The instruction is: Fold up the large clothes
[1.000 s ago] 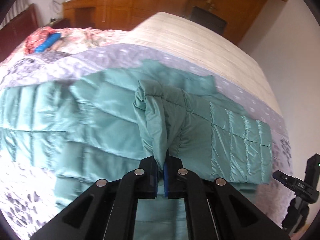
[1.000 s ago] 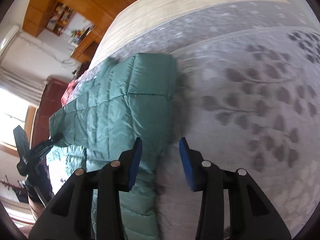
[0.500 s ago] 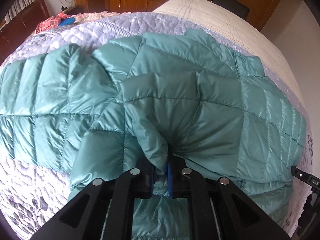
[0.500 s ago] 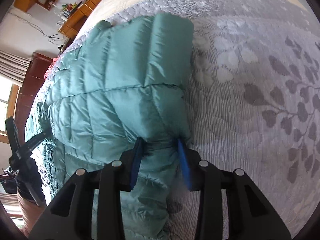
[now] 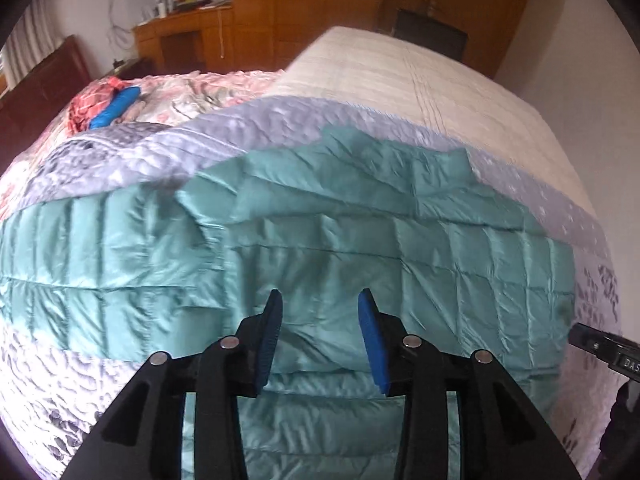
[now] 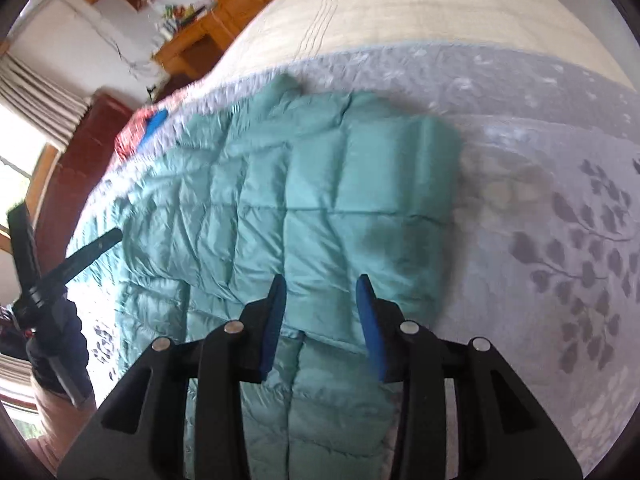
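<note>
1. Left wrist view: the left gripper (image 5: pixel 320 300) stands with its blue pads apart and nothing between them; its jaws have just been opening. It hangs over the teal quilted jacket (image 5: pixel 360 248), which lies spread flat on the grey leaf-print bedspread (image 5: pixel 132 148).
2. Same view, writing: the black device (image 5: pixel 604 350) at the right edge bears the letters "DAS"; the rest is cut off.
3. Same view only: a blue object (image 5: pixel 114 106) on red-patterned cloth, and a wooden desk (image 5: pixel 180 36) against the far wall.
4. Right wrist view: the right gripper (image 6: pixel 320 288) is parted, pads clear of the fabric, above the jacket's near right end (image 6: pixel 360 208).
5. Same view: no readable writing. It alone shows the bedspread's leaf pattern (image 6: pixel 580 248) right of the jacket, a window (image 6: pixel 16 168), and the other gripper (image 6: pixel 60 264) at the left edge.
</note>
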Tool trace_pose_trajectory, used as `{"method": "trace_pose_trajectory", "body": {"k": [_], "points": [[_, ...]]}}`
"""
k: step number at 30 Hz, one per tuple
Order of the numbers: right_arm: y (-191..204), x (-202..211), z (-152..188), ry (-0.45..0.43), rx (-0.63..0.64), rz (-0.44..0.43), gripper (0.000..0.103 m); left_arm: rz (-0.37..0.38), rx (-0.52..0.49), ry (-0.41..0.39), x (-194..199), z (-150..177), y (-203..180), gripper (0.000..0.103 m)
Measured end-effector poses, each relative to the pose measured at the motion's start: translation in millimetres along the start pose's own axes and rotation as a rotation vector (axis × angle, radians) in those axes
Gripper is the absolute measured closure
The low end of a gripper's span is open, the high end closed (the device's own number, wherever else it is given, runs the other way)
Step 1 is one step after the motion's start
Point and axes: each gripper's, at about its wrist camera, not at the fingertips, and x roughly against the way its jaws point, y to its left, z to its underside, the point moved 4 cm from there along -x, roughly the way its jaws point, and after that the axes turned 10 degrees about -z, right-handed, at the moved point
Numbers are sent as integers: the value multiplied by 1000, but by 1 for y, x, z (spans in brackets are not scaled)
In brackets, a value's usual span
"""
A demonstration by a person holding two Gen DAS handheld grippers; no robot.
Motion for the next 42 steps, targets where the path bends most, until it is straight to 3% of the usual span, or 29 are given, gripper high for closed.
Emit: {"method": "trace_pose_trajectory", "body": {"k": [6, 11, 18, 22, 24, 27, 32, 36, 40, 42], "points": [[-8, -40, -1, 71, -27, 32, 67, -25, -36, 108, -49, 17, -16, 63], [-14, -53, 0, 74, -41, 23, 68, -24, -69, 112, -63, 21, -20, 62], [-18, -49, 1, 67, -42, 1, 69, 4, -53, 116, -72, 21, -16, 62], [-11, -24, 0, 27, -39, -28, 65, 24, -20, 115, -52, 18, 7, 62], [-2, -6, 0, -11, -13, -29, 63, 21, 13, 63, -31, 13, 29, 55], [-5, 17, 1, -38, -3, 36, 62, -23, 71, 14, -7, 12, 79, 42], [-25, 47, 5, -82, -30, 93, 61, -192, 268, 24, 10, 30, 206, 42], [-45, 55, 14, -84, -58, 134, 61, -342, 517, 49, 23, 59, 327, 42], [-55, 47, 21, -39, -61, 199, 61, -370, 743, 49, 30, 85, 416, 43], [-58, 36, 22, -12, -70, 216, 61, -331, 819, 39, 27, 89, 441, 43]]}}
